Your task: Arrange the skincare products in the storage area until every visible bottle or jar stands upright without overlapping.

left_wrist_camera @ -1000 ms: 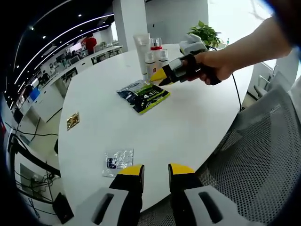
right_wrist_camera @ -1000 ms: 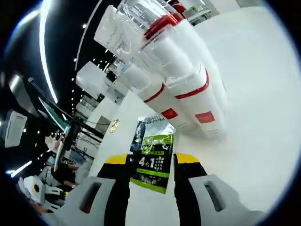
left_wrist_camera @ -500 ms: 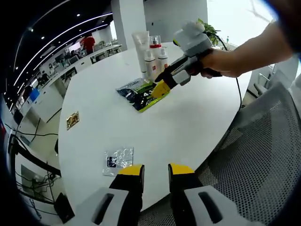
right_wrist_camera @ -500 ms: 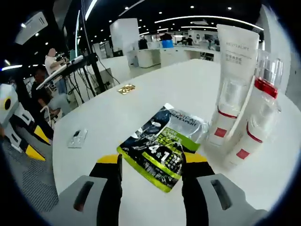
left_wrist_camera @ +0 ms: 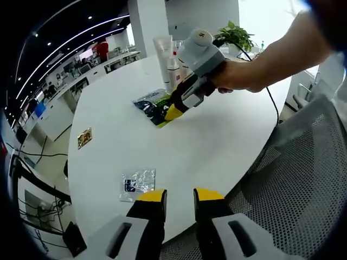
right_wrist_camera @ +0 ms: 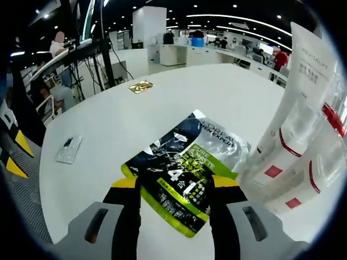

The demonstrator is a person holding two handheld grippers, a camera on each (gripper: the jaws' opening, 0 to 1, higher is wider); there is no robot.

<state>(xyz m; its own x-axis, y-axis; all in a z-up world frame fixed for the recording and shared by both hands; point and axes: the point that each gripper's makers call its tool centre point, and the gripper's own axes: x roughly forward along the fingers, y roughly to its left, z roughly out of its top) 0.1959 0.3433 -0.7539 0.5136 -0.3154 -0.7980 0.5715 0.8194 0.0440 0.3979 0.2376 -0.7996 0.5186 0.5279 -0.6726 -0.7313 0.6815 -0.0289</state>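
The right gripper has dropped lower and closer than half a second ago, its jaws spread with the near end of the flat green-and-black sachet lying between the yellow tips; whether they touch the packet cannot be told. In the left gripper view that same gripper, held in a hand, now tips down onto the sachet and covers most of it. Just beyond the sachet stand the upright products: a tall white tube and white pump bottles with red bands, close together at the sachet's far edge. The left gripper hangs at the near edge of the round white table, jaws parted and holding nothing. Nearby lie a small clear packet and, further off, a gold plate. A mesh chair sits beside the table.
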